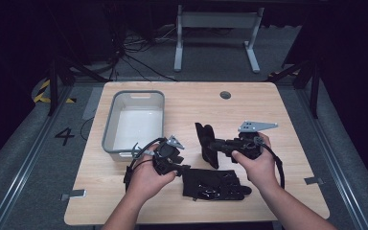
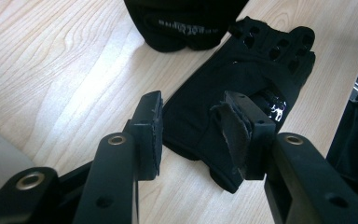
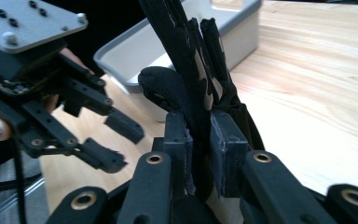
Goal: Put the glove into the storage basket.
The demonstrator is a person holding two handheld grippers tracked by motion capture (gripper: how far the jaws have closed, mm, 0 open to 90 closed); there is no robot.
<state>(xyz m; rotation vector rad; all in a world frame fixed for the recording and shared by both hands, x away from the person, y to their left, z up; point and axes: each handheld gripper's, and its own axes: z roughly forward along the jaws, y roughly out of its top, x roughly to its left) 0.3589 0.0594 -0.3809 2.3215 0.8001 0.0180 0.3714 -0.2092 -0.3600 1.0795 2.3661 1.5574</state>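
Note:
Two black gloves are on the wooden table (image 1: 249, 105). One glove (image 1: 215, 184) lies flat near the front edge. My left gripper (image 1: 184, 167) is open at its left end; in the left gripper view the jaws straddle the flat glove's (image 2: 242, 79) near edge, gripper (image 2: 193, 105) just above it. My right gripper (image 1: 213, 146) is shut on the second glove (image 1: 205, 139), which it holds upright off the table. In the right gripper view this glove (image 3: 200, 70) rises from between the closed jaws of the gripper (image 3: 200, 123), with the open left gripper (image 3: 107, 140) close beside it.
A grey plastic bin (image 1: 133, 93) stands at the table's back left, just behind the left hand; its wall (image 3: 240, 35) is right behind the held glove. A round cable hole (image 1: 225, 95) sits near the far edge. Bare wood lies to the right.

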